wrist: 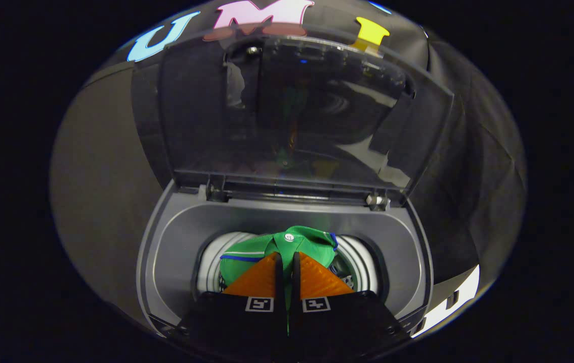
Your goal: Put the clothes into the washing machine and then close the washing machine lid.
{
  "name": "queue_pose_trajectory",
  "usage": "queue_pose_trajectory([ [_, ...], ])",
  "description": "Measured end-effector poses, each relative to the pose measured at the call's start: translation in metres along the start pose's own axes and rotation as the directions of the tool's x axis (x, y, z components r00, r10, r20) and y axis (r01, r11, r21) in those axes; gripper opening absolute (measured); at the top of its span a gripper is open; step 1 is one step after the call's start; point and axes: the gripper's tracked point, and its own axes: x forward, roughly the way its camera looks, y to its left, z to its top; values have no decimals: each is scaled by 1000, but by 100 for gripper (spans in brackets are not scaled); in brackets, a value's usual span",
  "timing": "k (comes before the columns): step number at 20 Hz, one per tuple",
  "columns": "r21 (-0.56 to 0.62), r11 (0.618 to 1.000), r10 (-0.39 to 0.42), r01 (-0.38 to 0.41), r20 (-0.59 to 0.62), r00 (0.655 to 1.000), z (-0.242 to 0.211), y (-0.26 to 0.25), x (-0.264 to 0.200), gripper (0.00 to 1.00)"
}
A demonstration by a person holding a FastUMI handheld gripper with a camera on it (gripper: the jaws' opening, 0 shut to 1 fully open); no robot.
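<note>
Clothes [287, 247] pinched by fingers [287, 259] | over drum [360, 267] | lid [292, 111] upright | no legible writing

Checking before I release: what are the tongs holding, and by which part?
The tongs are shut on the green garment, pinching a fold beside its white button, over the drum.

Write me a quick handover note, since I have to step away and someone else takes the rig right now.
Gripper: fingers shut on the green garment, pinching its fabric between them.
Garment: held over the white drum opening of the washing machine, apparently not yet let go.
Lid: open, standing upright behind the drum.
Done: garment brought to the drum.
Left: release it into the drum, then swing the lid down shut.
</note>
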Motion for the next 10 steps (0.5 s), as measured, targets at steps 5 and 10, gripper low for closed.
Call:
queue_pose_trajectory([
  [5, 27, 999, 45, -42, -111, 993, -24, -5, 16, 6],
  [10, 45, 997, 65, -58, -176, 982, -40, -5, 24, 6],
])
